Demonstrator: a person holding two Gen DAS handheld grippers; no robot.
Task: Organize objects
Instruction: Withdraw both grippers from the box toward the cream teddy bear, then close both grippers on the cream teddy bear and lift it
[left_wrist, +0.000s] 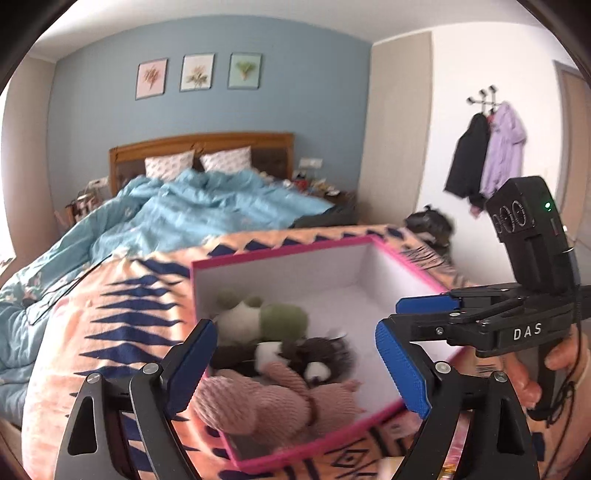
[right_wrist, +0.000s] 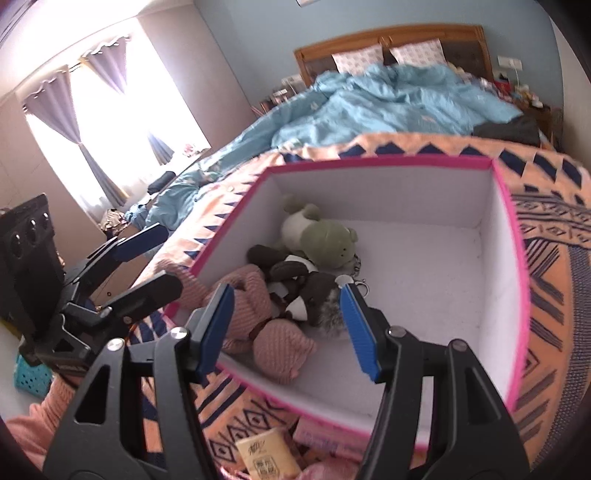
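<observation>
A pink-rimmed white box (left_wrist: 280, 254) (right_wrist: 517, 266) sits on an orange patterned blanket on the bed. Inside lie a green frog plush (left_wrist: 273, 317) (right_wrist: 321, 236), a brown and white plush (left_wrist: 317, 354) (right_wrist: 295, 280) and a pink knitted plush (left_wrist: 251, 402) (right_wrist: 273, 332). My left gripper (left_wrist: 299, 365) is open and empty above the box's near left part. My right gripper (right_wrist: 288, 328) is open and empty over the plush toys. The right gripper also shows in the left wrist view (left_wrist: 417, 314), and the left gripper in the right wrist view (right_wrist: 155, 254).
The patterned blanket (left_wrist: 110, 317) (right_wrist: 554, 295) covers the bed's foot. A blue duvet (left_wrist: 192, 206) (right_wrist: 388, 107) and pillows lie behind. A small yellow packet (right_wrist: 269, 458) lies by the box's front. A teal basket (right_wrist: 31, 376) sits on the floor at left. Clothes (left_wrist: 487, 155) hang on the wall.
</observation>
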